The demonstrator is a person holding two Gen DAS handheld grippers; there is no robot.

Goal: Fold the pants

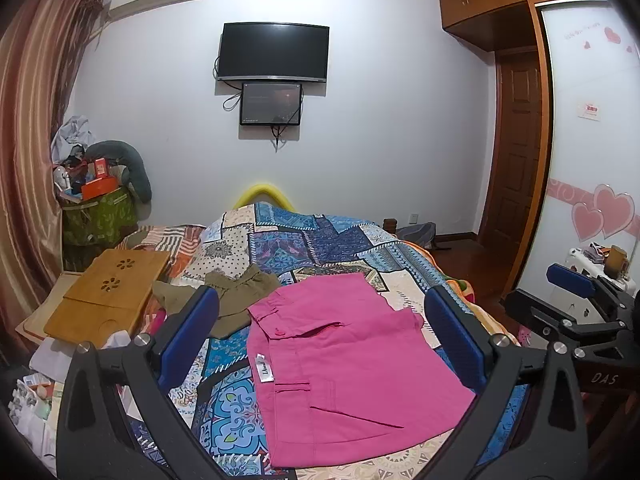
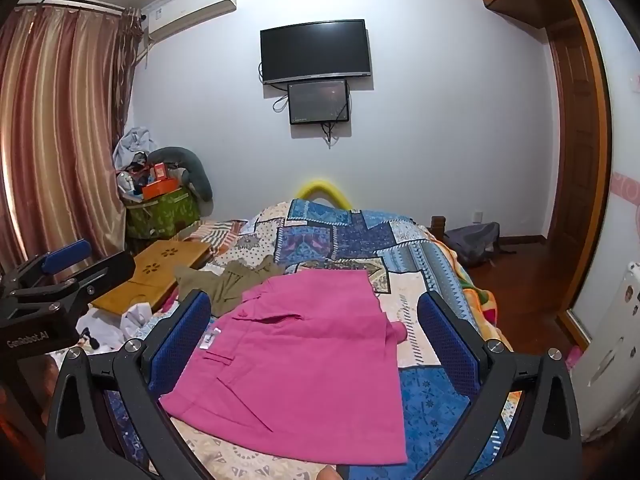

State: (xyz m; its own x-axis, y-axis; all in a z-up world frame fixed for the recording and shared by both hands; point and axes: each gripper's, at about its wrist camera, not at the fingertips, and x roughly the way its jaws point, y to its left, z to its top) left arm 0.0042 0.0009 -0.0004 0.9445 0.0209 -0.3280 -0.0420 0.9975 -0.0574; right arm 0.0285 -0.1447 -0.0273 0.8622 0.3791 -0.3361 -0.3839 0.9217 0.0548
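Note:
Pink pants lie folded into a compact stack on the patterned bedspread, with a white label showing near the waistband. They also show in the right wrist view. My left gripper is open and empty, raised above the pants. My right gripper is open and empty, also above them. Each gripper shows at the edge of the other's view: the right one, the left one.
Olive-green shorts lie crumpled behind the pink pants. A wooden lap tray rests at the bed's left, over papers and clutter. A green bag with boxes stands by the curtain. The bed's right edge drops to wooden floor.

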